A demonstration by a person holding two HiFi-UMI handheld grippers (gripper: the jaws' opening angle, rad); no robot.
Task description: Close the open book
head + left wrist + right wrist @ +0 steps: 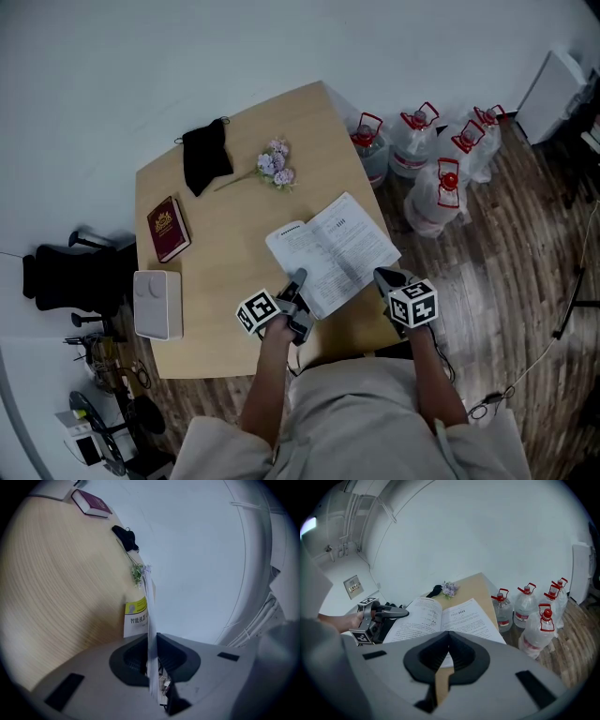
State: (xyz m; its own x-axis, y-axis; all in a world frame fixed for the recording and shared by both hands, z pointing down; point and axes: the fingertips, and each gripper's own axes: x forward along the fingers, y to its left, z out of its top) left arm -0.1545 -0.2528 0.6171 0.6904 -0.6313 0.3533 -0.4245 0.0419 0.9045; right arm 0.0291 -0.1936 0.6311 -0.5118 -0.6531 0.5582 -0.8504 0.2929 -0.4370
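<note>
The open book [333,251] lies spread just right of centre in the head view, its lower corner near the wooden table's [216,319] front edge. The left gripper [298,279] is clamped on the book's left-hand leaves, which stand edge-on between its jaws, probably to swing that half over onto the other. The right gripper [384,277], jaws together and empty, hovers just off the book's lower right edge, seemingly ready to steady it. The red book [168,228] and purple flowers [277,166] sit well apart at upper left, so the fold has room
</note>
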